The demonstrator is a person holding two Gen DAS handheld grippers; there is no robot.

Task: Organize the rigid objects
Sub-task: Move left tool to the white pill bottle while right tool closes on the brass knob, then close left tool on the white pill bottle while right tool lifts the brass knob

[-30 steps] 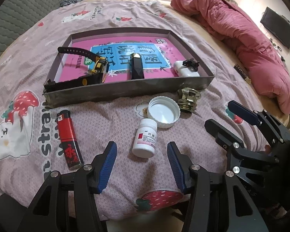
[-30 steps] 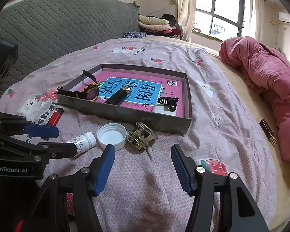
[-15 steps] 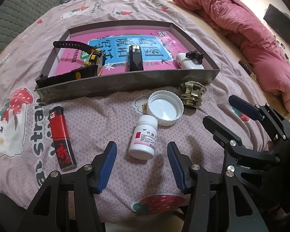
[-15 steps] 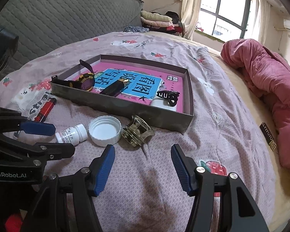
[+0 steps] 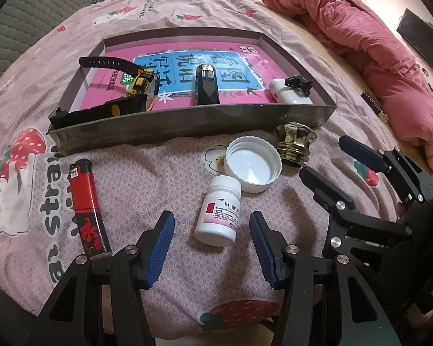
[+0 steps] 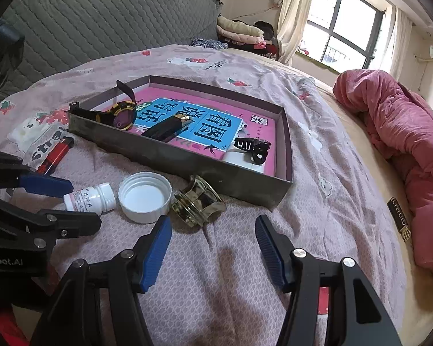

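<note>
A white pill bottle [image 5: 220, 210] lies on the bedspread just ahead of my open left gripper [image 5: 211, 227], partly between its blue fingertips; it also shows in the right wrist view [image 6: 91, 197]. Beyond it lie a white cap [image 5: 254, 165], a brass-coloured fitting [image 5: 295, 141] and, to the left, a red lighter [image 5: 87, 204]. A grey tray [image 5: 187, 128] holds a pink book, a watch [image 5: 135, 92], a black case [image 5: 206, 86] and a white item with a black clip [image 5: 290, 92]. My right gripper [image 6: 213, 232] is open and empty, just short of the fitting [image 6: 199, 203].
A rumpled pink duvet [image 6: 401, 132] lies along the right side of the bed. A grey quilted headboard [image 6: 101, 20] stands behind. A small dark label [image 6: 399, 219] lies on the sheet at right. Folded clothes sit by the window.
Both grippers have moved forward, toward the objects: the bottle now sits nearer the left fingertips, and the fitting nearer the right ones. Both stay open.
</note>
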